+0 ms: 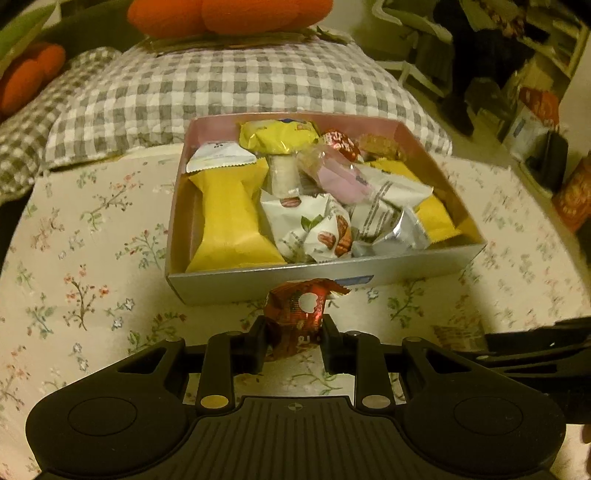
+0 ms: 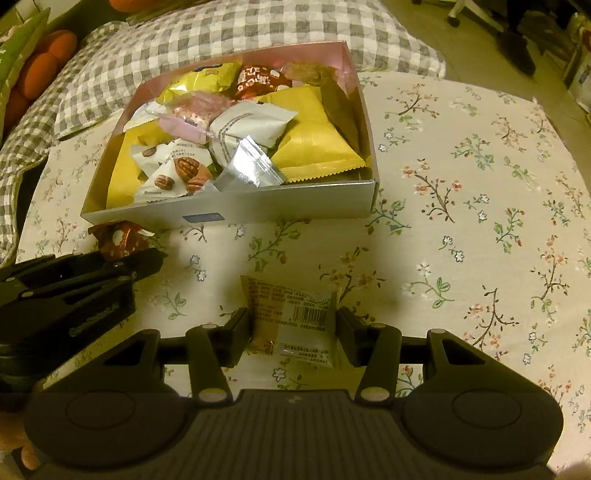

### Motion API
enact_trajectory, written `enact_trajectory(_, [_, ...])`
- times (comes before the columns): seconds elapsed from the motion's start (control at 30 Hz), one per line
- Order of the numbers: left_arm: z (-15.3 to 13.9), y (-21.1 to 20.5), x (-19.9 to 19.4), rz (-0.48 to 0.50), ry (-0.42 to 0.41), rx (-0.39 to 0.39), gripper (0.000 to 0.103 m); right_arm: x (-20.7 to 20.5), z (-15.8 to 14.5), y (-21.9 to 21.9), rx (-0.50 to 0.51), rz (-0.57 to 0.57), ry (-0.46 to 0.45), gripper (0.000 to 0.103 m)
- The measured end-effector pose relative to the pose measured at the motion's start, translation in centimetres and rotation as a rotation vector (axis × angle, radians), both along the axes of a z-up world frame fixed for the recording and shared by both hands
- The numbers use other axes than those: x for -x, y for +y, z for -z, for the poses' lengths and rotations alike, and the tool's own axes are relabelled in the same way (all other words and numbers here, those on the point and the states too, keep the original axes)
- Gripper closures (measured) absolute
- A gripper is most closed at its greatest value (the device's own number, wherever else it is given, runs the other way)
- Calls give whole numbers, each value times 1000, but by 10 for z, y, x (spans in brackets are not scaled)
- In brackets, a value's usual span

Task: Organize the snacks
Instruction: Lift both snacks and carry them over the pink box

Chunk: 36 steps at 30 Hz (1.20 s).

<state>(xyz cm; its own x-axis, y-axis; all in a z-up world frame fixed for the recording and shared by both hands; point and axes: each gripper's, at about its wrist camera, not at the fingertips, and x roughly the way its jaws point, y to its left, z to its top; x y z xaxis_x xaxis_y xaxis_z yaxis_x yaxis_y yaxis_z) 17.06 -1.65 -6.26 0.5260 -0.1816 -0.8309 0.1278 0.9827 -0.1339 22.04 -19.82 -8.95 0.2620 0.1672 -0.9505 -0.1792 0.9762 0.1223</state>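
Observation:
A silver box (image 1: 280, 280) with a pink inside, full of wrapped snacks, sits on the flowered cloth; it also shows in the right wrist view (image 2: 258, 206). My left gripper (image 1: 293, 332) is shut on a red foil snack (image 1: 299, 314), held just in front of the box's near wall; the snack also shows in the right wrist view (image 2: 120, 238). My right gripper (image 2: 293, 328) has its jaws around a pale snack packet with a barcode (image 2: 295, 317) that lies on the cloth; the fingers sit at its sides.
A grey checked pillow (image 1: 229, 81) lies behind the box with orange cushions (image 1: 229, 14) beyond. Flowered cloth (image 2: 480, 184) extends to the right of the box. Furniture and bags (image 1: 535, 110) stand at the far right.

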Motion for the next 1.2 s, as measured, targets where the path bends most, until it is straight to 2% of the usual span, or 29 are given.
enact_trajectory(0.33, [-8,6,4,-5,15,58,77,3,-6,-3,-33,-2,-11,56])
enact_trajectory(0.67, [-36,9,14,13,-32,101,77,4,-19,-9,-83,3,-35,56])
enact_trajectory(1.07, [-58,51,-8,-106,-79,214,77,-5,-37,-18,-142,42,-96,56])
enact_trajectory(1.2, [-62,61,-18,-138,-122,248,77,-13,-44,-22,-161,67,-133,56])
